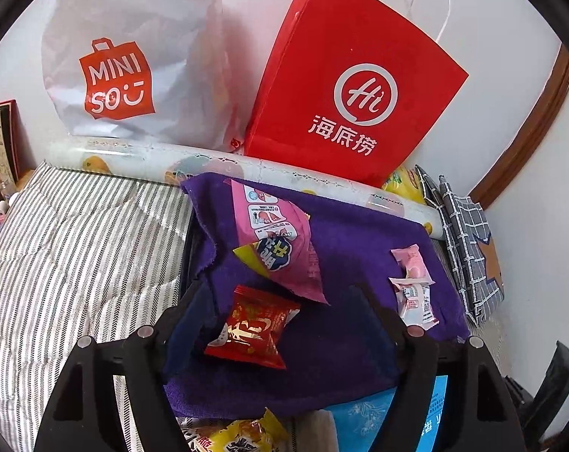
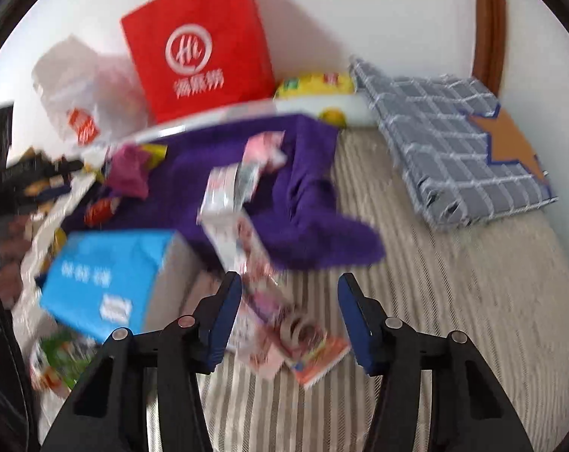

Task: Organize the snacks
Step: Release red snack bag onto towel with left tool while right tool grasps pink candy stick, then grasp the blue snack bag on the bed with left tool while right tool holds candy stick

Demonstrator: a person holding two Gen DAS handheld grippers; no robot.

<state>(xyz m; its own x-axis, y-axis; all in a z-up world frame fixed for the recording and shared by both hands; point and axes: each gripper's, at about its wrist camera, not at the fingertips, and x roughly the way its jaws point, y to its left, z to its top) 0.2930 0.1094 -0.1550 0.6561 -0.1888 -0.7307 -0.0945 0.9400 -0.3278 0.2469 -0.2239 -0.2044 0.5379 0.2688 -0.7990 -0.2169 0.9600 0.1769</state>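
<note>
The snacks lie scattered on a purple towel [image 1: 344,241] spread over a striped bed cover [image 1: 77,233].

Left gripper [image 1: 288,303]: jaws stand apart, nothing clamped. The red snack packet [image 1: 252,327] lies flat on the towel between the two fingers, nearer the left one. Neither pad presses on it. Its long axis runs roughly across the jaw gap. A pink snack bag [image 1: 280,237] lies just beyond it, and small pink candies [image 1: 414,282] lie to the right.

Right gripper [image 2: 290,293]: jaws apart; a long pink-and-white snack pack [image 2: 258,275] lies between them, close against the left finger, clear of the right. Its long axis runs away from the gripper toward the towel. This view is blurred, so contact cannot be confirmed.

Judgement: each gripper already straddles its own packet.
</note>
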